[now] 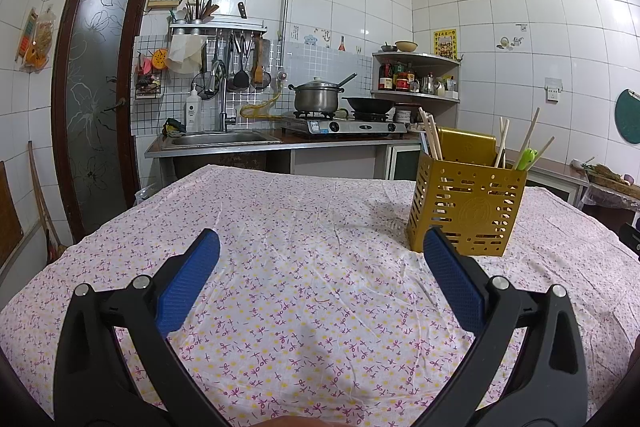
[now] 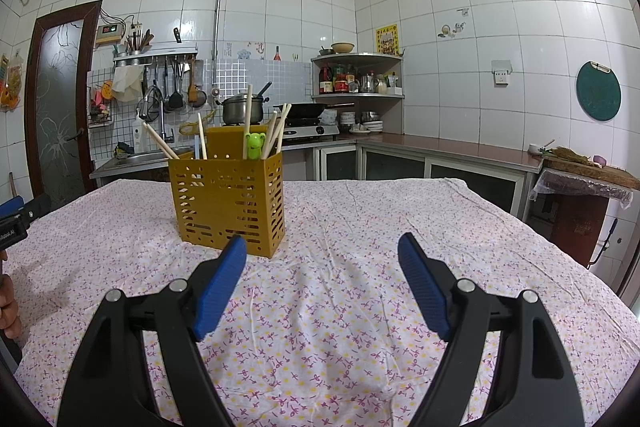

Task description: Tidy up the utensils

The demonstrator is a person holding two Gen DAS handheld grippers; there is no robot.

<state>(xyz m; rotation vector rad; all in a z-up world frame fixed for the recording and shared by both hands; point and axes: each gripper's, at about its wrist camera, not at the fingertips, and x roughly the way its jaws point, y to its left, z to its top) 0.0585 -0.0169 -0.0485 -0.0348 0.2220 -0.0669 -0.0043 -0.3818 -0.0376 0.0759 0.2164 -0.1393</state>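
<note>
A yellow perforated utensil holder [image 1: 468,209] [image 2: 228,201] stands upright on the table with the floral cloth [image 1: 304,259] [image 2: 348,227]. Several wooden chopsticks [image 2: 248,121] [image 1: 432,139] and a green frog-topped utensil [image 2: 255,145] [image 1: 526,159] stick out of it. My left gripper [image 1: 322,241] is open over the cloth, with the holder just beyond its right finger. My right gripper [image 2: 322,247] is open too, nothing between its fingers, and the holder stands just past its left finger. The left gripper's tip [image 2: 16,213] shows at the right wrist view's left edge, with a hand [image 2: 8,307] below it.
Behind the table runs a counter with a sink [image 1: 224,139], a gas stove with a steel pot [image 1: 316,97] and a wok [image 1: 370,103]. A corner shelf holds bottles [image 2: 344,79]. A chopping block [image 2: 592,175] sits at the right. A glass door [image 1: 96,95] is at the left.
</note>
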